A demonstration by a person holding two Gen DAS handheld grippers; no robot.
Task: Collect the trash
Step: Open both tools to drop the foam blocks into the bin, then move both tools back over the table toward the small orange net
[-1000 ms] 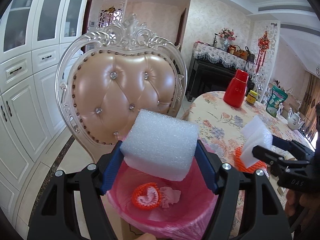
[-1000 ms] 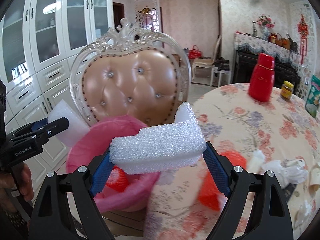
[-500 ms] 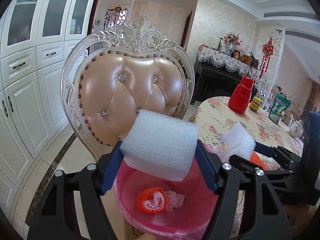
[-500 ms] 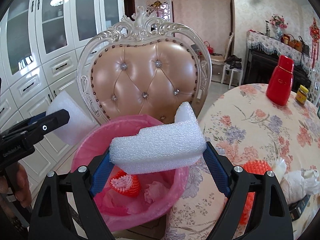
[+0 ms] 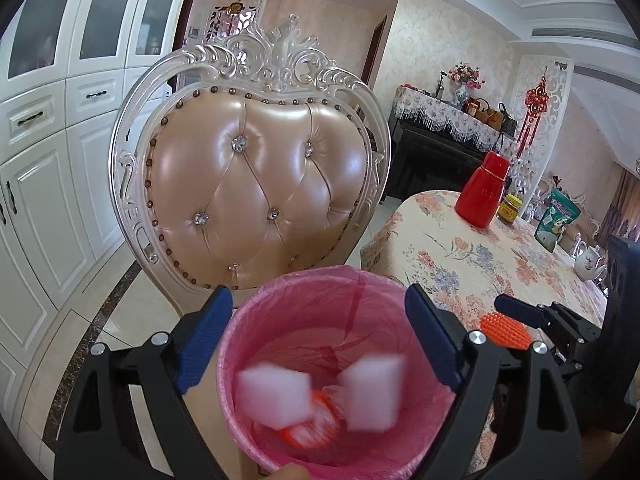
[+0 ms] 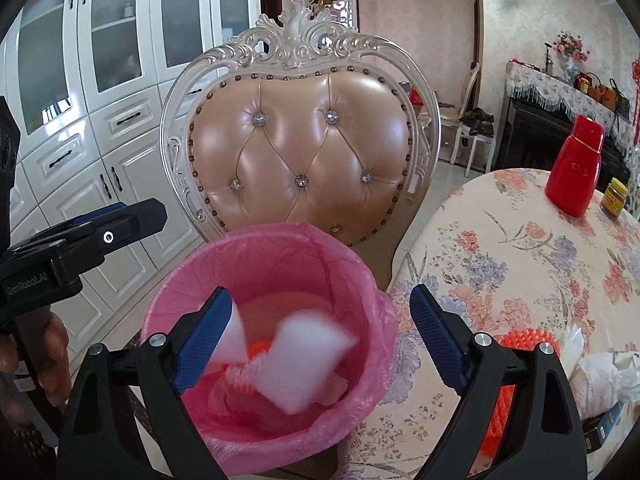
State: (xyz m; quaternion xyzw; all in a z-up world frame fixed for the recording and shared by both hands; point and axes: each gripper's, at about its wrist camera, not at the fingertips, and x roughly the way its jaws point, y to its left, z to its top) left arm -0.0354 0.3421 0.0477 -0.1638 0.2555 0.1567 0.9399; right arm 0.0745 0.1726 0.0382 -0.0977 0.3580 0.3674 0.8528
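Left claw (image 5: 318, 340): jaws spread wide, nothing between them, poised over the bin mouth.
Right claw (image 6: 320, 340): jaws equally wide apart, holding nothing, also above the bin.
Foam pieces: two white blocks, blurred, inside the bin below both claws; one (image 5: 274, 398) sits under the left claw's left finger, the other (image 5: 370, 392) under its right finger.
Bin (image 5: 280, 296): pink-lined, directly beneath both claws; orange trash (image 5: 308, 432) lies at its bottom.
Chair (image 5: 256, 184): just beyond the bin.
Table (image 6: 520, 256): floral cloth, right of the claws, carrying an orange brush (image 6: 524, 338) and a red flask (image 6: 576, 172).
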